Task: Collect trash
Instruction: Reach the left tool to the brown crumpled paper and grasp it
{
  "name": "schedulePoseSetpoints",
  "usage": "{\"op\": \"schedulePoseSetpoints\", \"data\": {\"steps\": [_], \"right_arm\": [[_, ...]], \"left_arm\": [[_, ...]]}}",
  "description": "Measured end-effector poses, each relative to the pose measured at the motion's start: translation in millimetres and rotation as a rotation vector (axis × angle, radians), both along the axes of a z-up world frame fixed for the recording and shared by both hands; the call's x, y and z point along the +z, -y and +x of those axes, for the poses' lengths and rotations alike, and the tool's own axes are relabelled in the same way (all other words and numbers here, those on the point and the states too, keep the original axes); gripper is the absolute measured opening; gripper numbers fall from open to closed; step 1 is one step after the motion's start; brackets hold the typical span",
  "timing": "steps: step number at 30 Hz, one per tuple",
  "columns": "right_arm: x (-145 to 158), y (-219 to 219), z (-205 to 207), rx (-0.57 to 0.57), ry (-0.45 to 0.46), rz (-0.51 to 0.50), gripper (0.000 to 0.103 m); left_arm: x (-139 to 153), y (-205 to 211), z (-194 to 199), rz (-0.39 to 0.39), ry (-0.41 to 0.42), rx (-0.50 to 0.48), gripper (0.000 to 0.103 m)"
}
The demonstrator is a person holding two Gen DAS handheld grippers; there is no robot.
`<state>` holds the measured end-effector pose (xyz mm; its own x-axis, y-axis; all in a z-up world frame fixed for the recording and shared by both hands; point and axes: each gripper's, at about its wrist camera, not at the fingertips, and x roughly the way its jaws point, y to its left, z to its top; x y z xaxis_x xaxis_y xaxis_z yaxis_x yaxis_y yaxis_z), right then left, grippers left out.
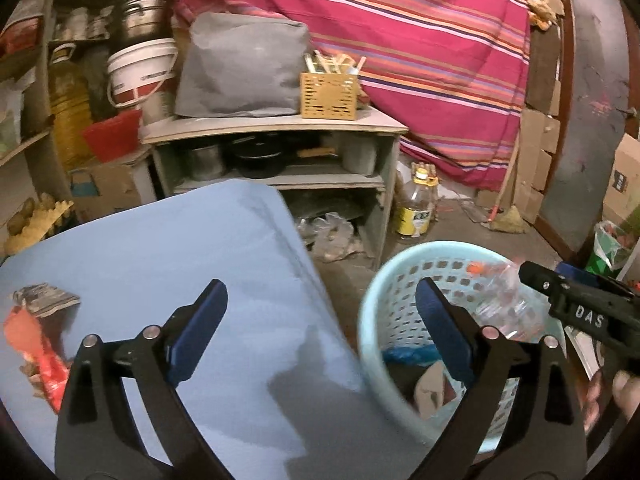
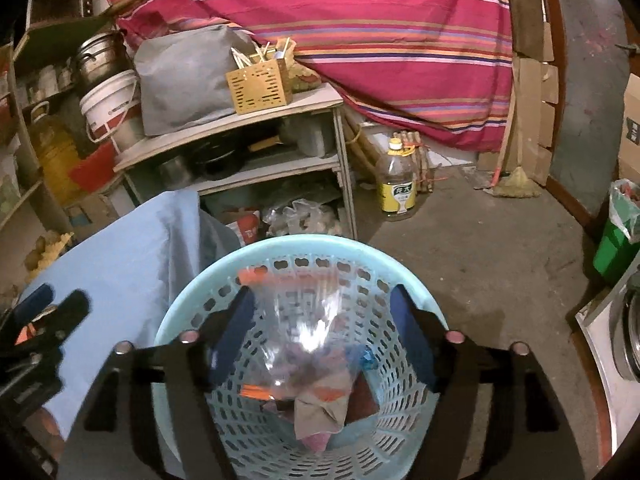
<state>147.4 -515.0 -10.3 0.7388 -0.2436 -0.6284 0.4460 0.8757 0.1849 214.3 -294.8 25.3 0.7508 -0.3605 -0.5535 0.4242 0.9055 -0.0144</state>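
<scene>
At the far left of the blue-covered table (image 1: 208, 264), an orange wrapper (image 1: 38, 356) and a grey scrap (image 1: 44, 298) are seen lying near the cloth's left edge. The left gripper (image 1: 322, 312) is held with its fingers spread wide, nothing between them, straddling the table's right edge and the gap beside it. Just beside that edge, on the floor, the pale blue basket (image 2: 200, 288) is stood, its rim close against the hanging cloth. The right gripper (image 2: 322, 312) is positioned over the basket's mouth, fingers parted; a clear plastic bottle (image 2: 308, 320) with an orange cap is seen between them, inside the basket, though contact cannot be told. Crumpled paper (image 2: 320, 412) is lodged at the bottom. Bare concrete floor (image 2: 480, 248) is left open to the right, bounded by a green bin (image 2: 612, 248).
</scene>
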Motion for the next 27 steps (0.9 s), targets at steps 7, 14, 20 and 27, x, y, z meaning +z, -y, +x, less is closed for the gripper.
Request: {"op": "schedulePoseSetpoints", "data": {"steps": [7,14,20,27], "right_arm": [[10.1,-25.3,4.0,-0.007,0.007,-0.044,0.09],[14.5,-68.0,20.8,0.028,-0.01,-0.123,0.093],[23.8,-103.7,31.6,0.049,0.014,-0.134,0.097],[23.0,-143.4,47.6,0.058,-0.004,-0.14,0.097]], "left_arm": [[6.9,-69.5,-1.4,0.01,0.029,0.087,0.098],[5.1,-165.7,7.8,0.02,0.017,0.212,0.098],[-7.1,-239.5,11.7,0.065,0.026,0.32,0.098],[-36.1,-296.9,22.5,0.013,-0.072,0.373,0.097]]}}
